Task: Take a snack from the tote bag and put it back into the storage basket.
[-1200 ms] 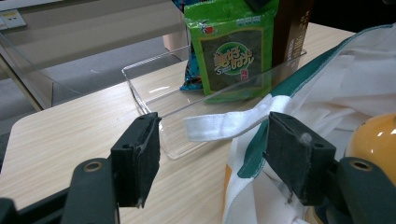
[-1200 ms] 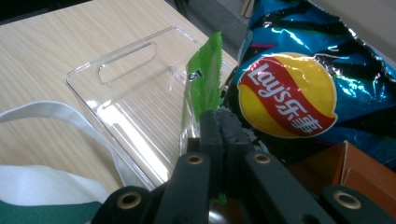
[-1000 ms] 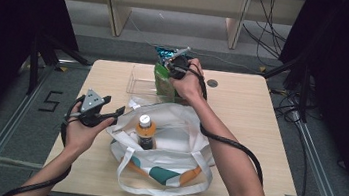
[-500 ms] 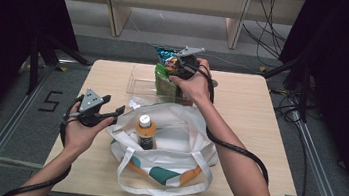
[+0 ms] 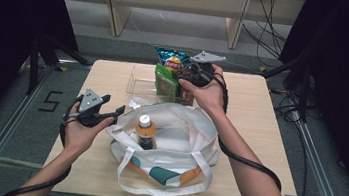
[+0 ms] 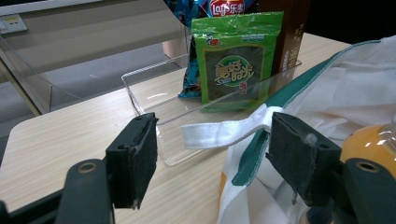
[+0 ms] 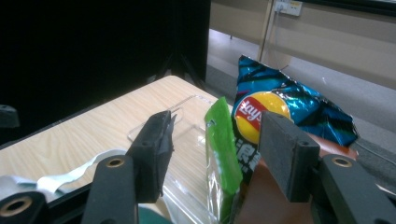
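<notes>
1. left claw (image 5: 116,112) sits near the desk's (image 5: 263,134) left edge, pointing at the white tote bag (image 5: 177,143). its jaws stand wide apart with nothing pinched. in the left gripper view the bag's white strap (image 6: 224,132) lies loose between the pads, touching neither.
2. the tote bag sits in the middle of the desk toward the near edge, mouth open, handles flopped over the front. an orange-drink bottle (image 5: 145,131) with a white cap stands upright inside it, on the left side.
3. clear plastic tray (image 5: 139,81) is at the far edge of the desk, just behind the bag. the snacks stand in its right end: green seaweed pack (image 5: 165,79) upright at the front, blue chips bag (image 5: 169,58) behind it, and a brown box (image 6: 289,32) beside them.
4. right claw (image 5: 181,73) is up over that right end of the tray. its jaws have just been opening and now stand apart, gripping nothing. in the right gripper view the green pack's (image 7: 223,154) edge stands in the gap, with the chips bag (image 7: 285,109) behind, pads not pressing on either.
</notes>
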`<state>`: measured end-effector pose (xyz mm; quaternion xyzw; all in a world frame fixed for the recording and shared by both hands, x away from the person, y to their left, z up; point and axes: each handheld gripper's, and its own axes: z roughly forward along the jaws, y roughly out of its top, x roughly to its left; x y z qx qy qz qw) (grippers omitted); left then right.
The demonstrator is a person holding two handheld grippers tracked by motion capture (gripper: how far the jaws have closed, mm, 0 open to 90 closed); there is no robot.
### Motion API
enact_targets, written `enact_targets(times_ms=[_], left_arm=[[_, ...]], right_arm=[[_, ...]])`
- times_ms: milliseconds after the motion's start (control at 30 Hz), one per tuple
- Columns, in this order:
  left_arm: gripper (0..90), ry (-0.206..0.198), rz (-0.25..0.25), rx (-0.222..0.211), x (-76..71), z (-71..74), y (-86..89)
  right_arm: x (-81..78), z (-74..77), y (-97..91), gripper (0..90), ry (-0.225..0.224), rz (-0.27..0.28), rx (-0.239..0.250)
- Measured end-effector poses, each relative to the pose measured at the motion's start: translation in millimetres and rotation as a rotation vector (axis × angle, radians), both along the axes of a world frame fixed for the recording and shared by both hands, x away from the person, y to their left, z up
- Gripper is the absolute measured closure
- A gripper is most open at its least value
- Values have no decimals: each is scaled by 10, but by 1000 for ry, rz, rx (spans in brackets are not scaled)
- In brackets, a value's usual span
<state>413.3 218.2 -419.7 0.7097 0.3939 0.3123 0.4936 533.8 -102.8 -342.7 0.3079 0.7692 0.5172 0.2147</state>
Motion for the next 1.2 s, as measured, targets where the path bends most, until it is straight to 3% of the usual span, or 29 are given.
enact_targets(times_ms=[467,833,900,933,967,1033,1100,1133,1200], left_arm=[[315,2,3,-3,0,-5,-7],[315,1,-1,-11,-6,-12,-19],[315,-1,-1,-13,-8,-13,-19],[315,-2,0,-14,-10,-13,-18],[315,-4,0,-14,-12,-12,-16],[315,-6,2,-24,-17,-8,-11],[314,-10,2,-26,-21,-2,-7],[314,-12,0,-28,-23,0,-4],[313,-13,1,-32,-32,2,1]], right_arm=[[-295,-100,-333,452,3,-3,68],[-467,-275,-552,451,15,-17,74],[-500,-296,-581,450,10,-27,77],[-497,-308,-610,450,-15,-22,68],[-527,-323,-617,450,3,-30,85],[-542,-350,-660,451,-8,-31,88],[-561,-371,-690,450,8,-37,92],[-558,-379,-710,449,-8,-39,89],[-587,-379,-749,450,11,-55,92]])
